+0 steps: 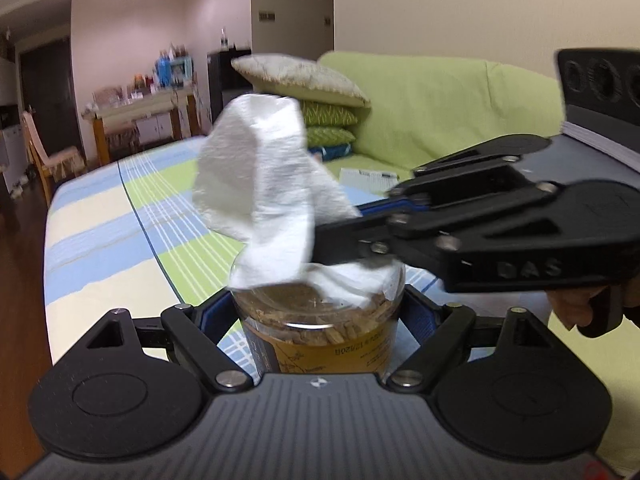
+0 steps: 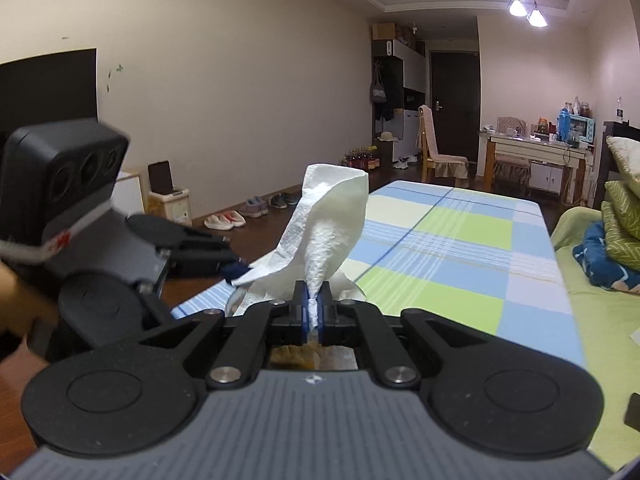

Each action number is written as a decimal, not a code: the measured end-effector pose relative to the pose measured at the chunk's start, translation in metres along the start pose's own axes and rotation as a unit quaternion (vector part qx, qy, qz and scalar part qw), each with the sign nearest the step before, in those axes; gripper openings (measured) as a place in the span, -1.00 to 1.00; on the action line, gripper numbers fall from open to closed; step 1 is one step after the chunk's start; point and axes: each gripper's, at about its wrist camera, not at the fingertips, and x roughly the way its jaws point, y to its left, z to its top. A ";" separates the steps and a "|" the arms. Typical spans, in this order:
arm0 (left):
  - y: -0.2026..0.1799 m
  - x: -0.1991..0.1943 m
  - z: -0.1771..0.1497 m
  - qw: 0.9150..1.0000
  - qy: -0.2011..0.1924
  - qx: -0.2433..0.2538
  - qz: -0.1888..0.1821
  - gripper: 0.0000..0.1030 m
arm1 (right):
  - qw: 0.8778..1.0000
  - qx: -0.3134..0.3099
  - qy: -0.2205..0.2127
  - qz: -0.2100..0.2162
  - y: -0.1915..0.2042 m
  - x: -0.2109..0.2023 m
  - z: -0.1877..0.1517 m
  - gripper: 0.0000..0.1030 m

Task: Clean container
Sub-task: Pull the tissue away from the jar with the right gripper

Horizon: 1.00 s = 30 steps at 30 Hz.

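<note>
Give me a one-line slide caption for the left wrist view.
Left tongs grip a clear jar while right tongs press a white paper towel onto its top.

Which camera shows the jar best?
The left wrist view. There the clear jar sits between the left tool pads, its label and brown contents visible, with the white tissue over its mouth. In the right wrist view, tissue and the right tool hide nearly all of it.

Left wrist view looks close across the jar (image 1: 320,320) toward the sofa (image 1: 440,112); right wrist view faces down the bench (image 2: 460,240). Both share the paper towel (image 2: 332,220).
</note>
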 end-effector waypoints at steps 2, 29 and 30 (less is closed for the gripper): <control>-0.002 0.002 0.007 1.000 0.019 0.009 0.001 0.66 | 1.000 0.013 -0.007 0.000 -0.004 -0.009 -0.001 -0.96; 0.012 0.042 0.040 0.999 -0.012 0.028 -0.036 0.70 | 0.984 0.125 -0.083 -0.093 -0.054 -0.066 -0.028 -0.95; 0.015 0.043 0.036 0.999 -0.027 0.012 -0.040 0.70 | 0.984 0.128 -0.083 -0.095 -0.056 -0.066 -0.028 -0.95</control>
